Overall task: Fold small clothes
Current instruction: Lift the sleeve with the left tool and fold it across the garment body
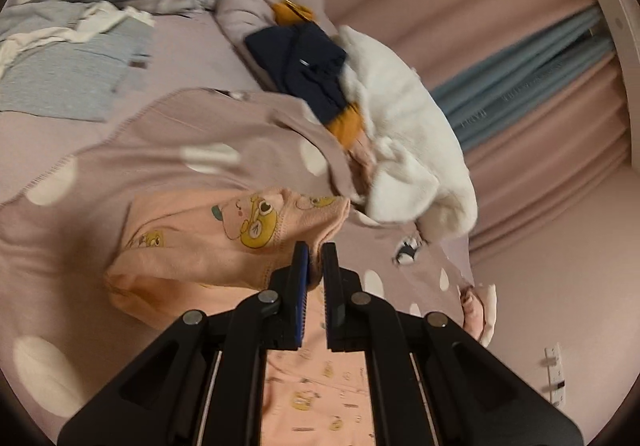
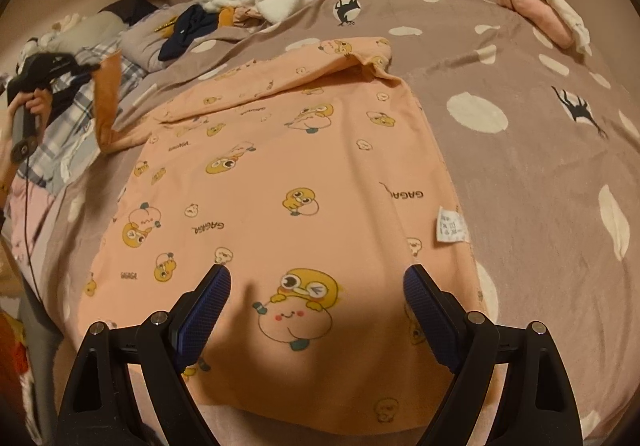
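One peach shirt [image 2: 304,182], cartoon-printed, lies spread on the dotted blanket [image 2: 520,134] near the bed's near edge. It looks like light, soft, limp knit, likely to sag and crease; best taken at a hem or sleeve end. Left tongs [image 1: 314,252]: nearly closed, pinching a lifted sleeve of the shirt. Right tongs [image 2: 316,274]: spread wide above the lower hem, holding nothing. One heap of other clothes [image 2: 208,22] lies at the far edge.

Dim warm light, motion-blurred left view, fisheye-curved edges, soft shadows.
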A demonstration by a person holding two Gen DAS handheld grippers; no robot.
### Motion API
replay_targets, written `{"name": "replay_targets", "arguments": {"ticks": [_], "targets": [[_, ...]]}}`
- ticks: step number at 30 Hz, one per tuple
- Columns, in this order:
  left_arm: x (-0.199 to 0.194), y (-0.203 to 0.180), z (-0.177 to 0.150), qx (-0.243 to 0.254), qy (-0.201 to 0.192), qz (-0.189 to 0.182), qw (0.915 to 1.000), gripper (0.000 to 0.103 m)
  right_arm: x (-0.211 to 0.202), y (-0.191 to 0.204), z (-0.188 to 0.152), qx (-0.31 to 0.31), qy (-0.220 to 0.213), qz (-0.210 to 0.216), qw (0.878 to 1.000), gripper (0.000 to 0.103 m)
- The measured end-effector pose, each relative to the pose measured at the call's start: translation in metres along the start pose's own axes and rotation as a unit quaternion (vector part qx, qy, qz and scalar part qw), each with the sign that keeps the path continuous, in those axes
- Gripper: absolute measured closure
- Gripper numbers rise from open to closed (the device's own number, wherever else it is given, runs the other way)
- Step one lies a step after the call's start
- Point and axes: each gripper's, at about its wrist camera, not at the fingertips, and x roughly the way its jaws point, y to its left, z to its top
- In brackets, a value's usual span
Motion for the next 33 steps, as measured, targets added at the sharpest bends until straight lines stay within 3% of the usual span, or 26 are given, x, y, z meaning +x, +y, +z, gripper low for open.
{"name": "replay_targets", "arguments": {"ticks": [7,12,14,15,16,18,19,22,25,28,33], "targets": [[0.037,-0.045,-0.032,0.004,0.048,-0.051,0.9975,0.1,0.0,-0.016,-0.004,0.029,-0.001,0.009,1.0,0.015],[0.06,-0.065,-0.056,0.058,0.085,-0.032,0.9942,0.099,-0.007,-0.019,-0.007,0.021,-0.002,0.0,1.0,0.015],[0.056,-0.061,-0.06,0.082,0.084,-0.011,0.9931,0.09,-0.011,-0.021,-0.008,0.014,-0.006,-0.003,1.0,0.015],[0.054,-0.059,-0.06,0.095,0.085,-0.003,0.9918,0.074,-0.011,-0.023,-0.008,0.016,-0.007,-0.004,1.0,0.015],[0.052,-0.055,-0.061,0.114,0.091,0.011,0.9892,0.049,-0.01,-0.025,-0.007,0.022,-0.005,-0.005,1.0,0.015],[0.046,-0.043,-0.063,0.133,0.093,0.032,0.9862,0.031,-0.006,-0.028,-0.007,0.03,0.0,-0.003,1.0,0.015],[0.045,-0.038,-0.064,0.135,0.091,0.039,0.9859,0.031,-0.002,-0.028,-0.008,0.032,0.004,-0.001,0.999,0.015],[0.046,-0.023,-0.067,0.121,0.099,0.04,0.9869,0.027,0.003,-0.022,-0.009,0.022,0.011,-0.008,1.0,0.015],[0.06,-0.006,-0.08,0.086,0.153,0.049,0.9833,0.02,0.003,-0.015,-0.01,0.006,0.014,-0.01,1.0,0.015],[0.069,0.019,-0.096,0.014,0.186,0.008,0.9825,0.02,0.003,-0.015,-0.01,0.008,0.014,-0.006,1.0,0.015],[0.078,0.042,-0.104,-0.032,0.173,0.012,0.9843,0.021,0.002,-0.018,-0.013,0.008,0.016,-0.004,1.0,0.015]]}}
